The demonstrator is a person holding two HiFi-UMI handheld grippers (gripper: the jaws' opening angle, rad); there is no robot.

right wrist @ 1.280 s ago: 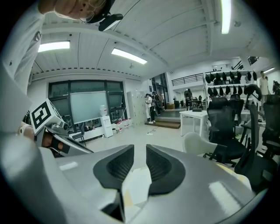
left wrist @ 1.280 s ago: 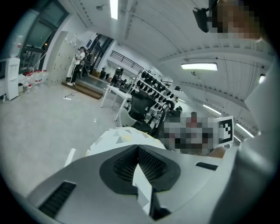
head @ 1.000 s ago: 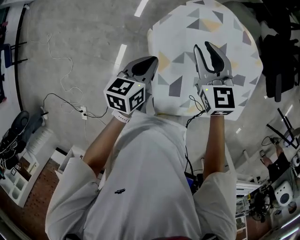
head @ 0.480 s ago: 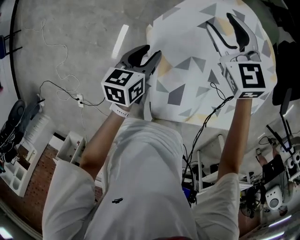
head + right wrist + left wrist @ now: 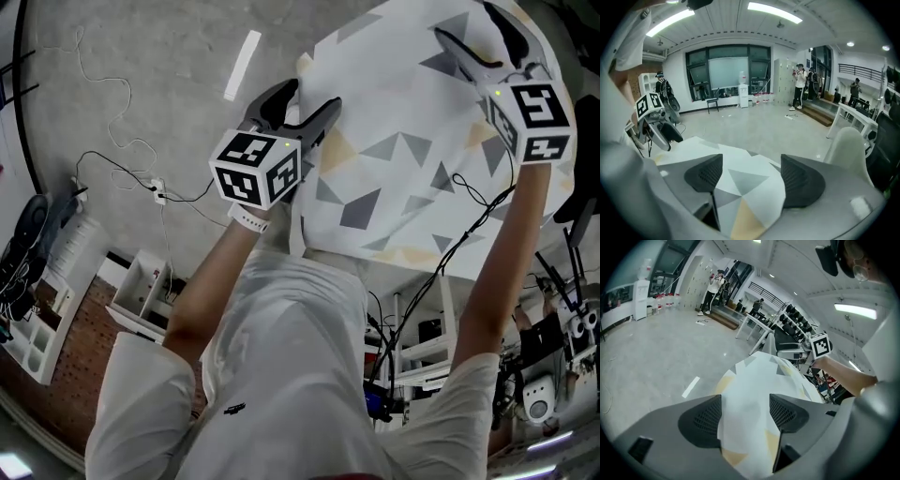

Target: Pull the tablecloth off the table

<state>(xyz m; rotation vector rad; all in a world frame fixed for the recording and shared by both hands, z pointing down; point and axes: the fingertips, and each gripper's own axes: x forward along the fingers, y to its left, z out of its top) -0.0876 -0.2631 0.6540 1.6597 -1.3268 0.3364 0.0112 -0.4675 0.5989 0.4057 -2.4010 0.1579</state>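
Head view: L gripper (image 5: 309,94) & R gripper (image 5: 464,22), jaws just opening, apart, tablecloth (image 5: 394,187) between.

The person wears a white short-sleeved shirt (image 5: 281,375). The grey left tool (image 5: 309,96) and right tool (image 5: 462,21) each carry a black-and-white marker cube; a black cable (image 5: 457,246) hangs off the right.

I have the tablecloth (image 5: 412,159) spread at my one o'clock; the left gripper (image 5: 311,94) stands at its nine o'clock edge, the right gripper (image 5: 464,21) at its two o'clock, each with jaws just opened and cloth between them; at my nine o'clock, a power strip (image 5: 157,191) lies on the floor (image 5: 141,84).
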